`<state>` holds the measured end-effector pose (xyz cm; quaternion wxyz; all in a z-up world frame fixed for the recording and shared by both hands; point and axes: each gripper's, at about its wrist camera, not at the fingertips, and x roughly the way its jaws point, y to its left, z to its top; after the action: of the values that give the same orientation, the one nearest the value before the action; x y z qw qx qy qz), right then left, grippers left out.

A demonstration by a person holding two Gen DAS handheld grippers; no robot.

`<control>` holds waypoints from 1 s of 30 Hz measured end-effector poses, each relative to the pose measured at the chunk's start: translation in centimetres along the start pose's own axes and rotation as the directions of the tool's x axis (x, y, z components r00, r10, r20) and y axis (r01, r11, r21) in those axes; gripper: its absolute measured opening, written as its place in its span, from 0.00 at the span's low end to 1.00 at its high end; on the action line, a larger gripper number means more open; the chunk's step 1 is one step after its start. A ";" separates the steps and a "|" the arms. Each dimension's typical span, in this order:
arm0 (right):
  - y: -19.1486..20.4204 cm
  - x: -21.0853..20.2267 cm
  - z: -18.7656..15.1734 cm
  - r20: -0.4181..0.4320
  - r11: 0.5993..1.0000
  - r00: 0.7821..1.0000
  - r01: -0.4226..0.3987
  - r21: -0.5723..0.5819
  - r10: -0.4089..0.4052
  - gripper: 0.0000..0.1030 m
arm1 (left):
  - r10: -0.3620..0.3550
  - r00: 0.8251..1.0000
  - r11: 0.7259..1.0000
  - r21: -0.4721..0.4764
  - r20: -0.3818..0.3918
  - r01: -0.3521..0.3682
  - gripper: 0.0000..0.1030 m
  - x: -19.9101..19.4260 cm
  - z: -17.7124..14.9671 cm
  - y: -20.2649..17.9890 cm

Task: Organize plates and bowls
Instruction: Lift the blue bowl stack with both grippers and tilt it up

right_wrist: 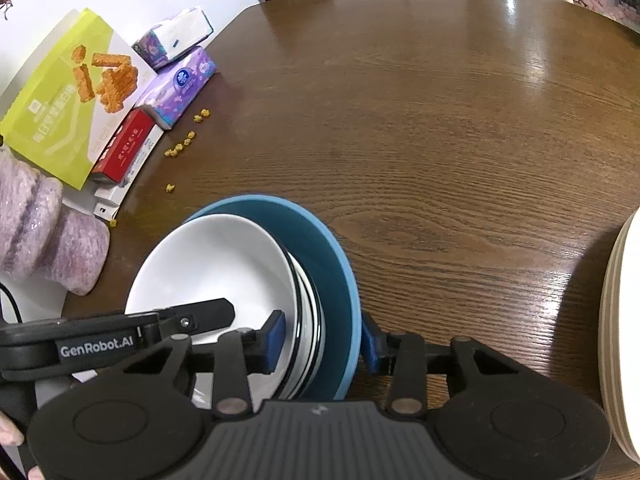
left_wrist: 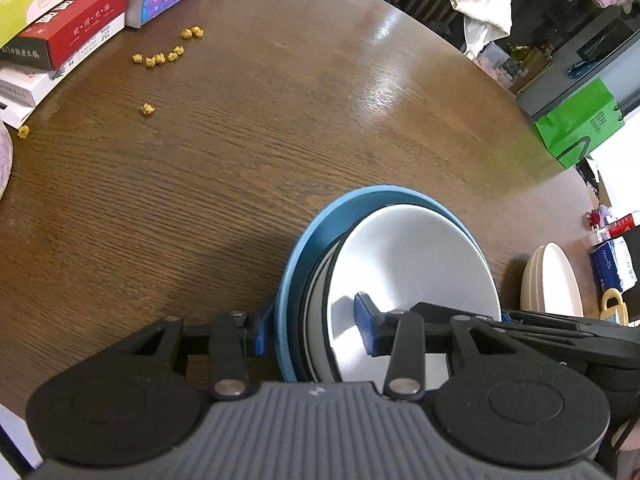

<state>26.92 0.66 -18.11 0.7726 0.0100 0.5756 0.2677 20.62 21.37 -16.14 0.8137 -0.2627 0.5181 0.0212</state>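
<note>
Sitting near the front edge of the wooden table (right_wrist: 440, 120): a nested stack of bowls (right_wrist: 304, 300), blue bowl (right_wrist: 340, 280) outermost, a dark-rimmed bowl or two inside it, white bowl (right_wrist: 216, 264) on top. Standing well apart to the right: a pile of cream plates (right_wrist: 624, 320). Straddling the left wall of the stack: left gripper (left_wrist: 314, 330), one blue pad outside the blue bowl, the other inside the white one. Straddling the right wall in the same way: right gripper (right_wrist: 324, 340). Both appearing clenched on the stack's rim, though actual pad contact on the outer side being partly hidden by the curve of the blue bowl, so firmness of the grip not fully confirmable. Judging the stack as stiff, glazed, fairly heavy and breakable; smooth walls likely slipping under a light pinch, and inner bowls likely shifting or rattling if tilted. Taking hold at opposite rims, as arranged here, seeming the sound choice: balancing the load and keeping the nest level. Risking chipping on any hard set-down. Lying scattered farther back on the table: yellow crumbs (left_wrist: 160, 58), beside snack boxes (right_wrist: 72, 96) and tissue packs (right_wrist: 180, 80), clear of the stack.
</note>
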 end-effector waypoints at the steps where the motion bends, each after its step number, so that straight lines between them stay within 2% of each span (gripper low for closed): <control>1: 0.0 -0.1 0.0 0.003 1.000 1.000 -0.001 -0.001 0.001 0.36 | 0.002 1.000 1.000 -0.001 0.002 -0.002 0.40 -0.2 -0.1 0.1; 15: 0.1 -1.4 -0.1 0.042 1.000 0.999 -0.005 -0.024 0.006 0.34 | 0.019 0.999 1.000 0.015 0.036 -0.019 0.40 -1.5 -0.8 -0.9; 30: -0.6 -4.2 -1.3 0.109 1.000 0.994 -0.014 0.001 0.014 0.34 | 0.004 0.998 0.998 0.064 0.066 -0.008 0.40 -3.2 -1.9 -2.4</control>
<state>25.20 -2.03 -15.05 0.8009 0.0293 0.5329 0.2715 18.33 19.24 -13.05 0.8384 -0.2338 0.4922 0.0156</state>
